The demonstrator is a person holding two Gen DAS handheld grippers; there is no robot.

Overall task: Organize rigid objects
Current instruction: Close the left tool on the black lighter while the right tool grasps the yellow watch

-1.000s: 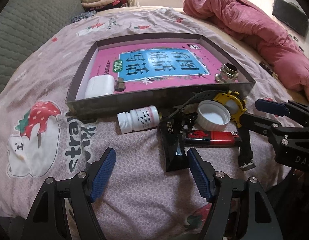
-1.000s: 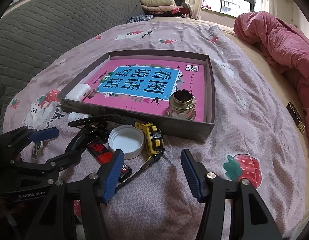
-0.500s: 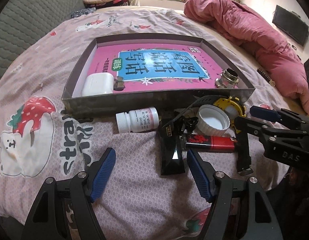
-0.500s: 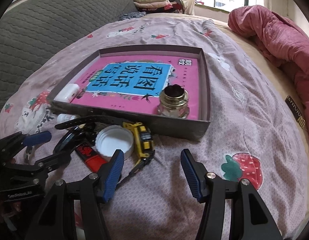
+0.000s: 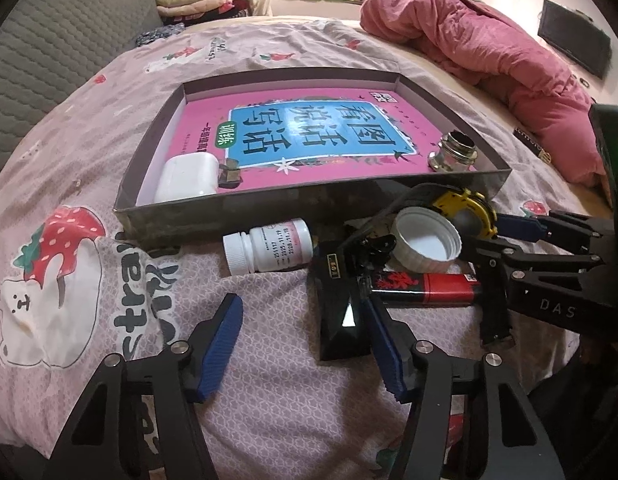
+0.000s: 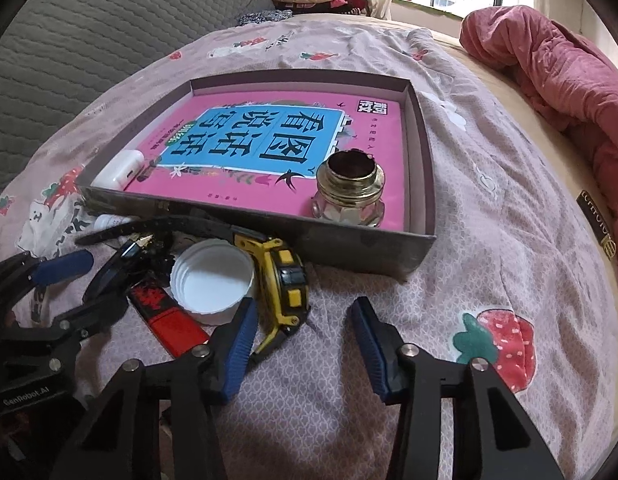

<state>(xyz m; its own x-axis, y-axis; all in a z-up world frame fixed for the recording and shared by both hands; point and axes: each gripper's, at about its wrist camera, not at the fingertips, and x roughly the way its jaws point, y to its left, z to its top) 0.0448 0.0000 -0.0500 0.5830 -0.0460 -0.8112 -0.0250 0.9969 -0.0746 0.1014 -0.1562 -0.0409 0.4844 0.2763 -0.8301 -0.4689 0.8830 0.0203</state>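
Since a second ago you are narrowing both tongs, left gripper and right gripper gripping nothing, beside the rigid, light tape measure (pinch its flat sides) before the tray.

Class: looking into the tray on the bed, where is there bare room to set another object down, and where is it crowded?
Free: the book cover between the white case and metal fitting. Crowded: the bedspread before the tray's near wall, with bottle, cap, tape measure, lighter.
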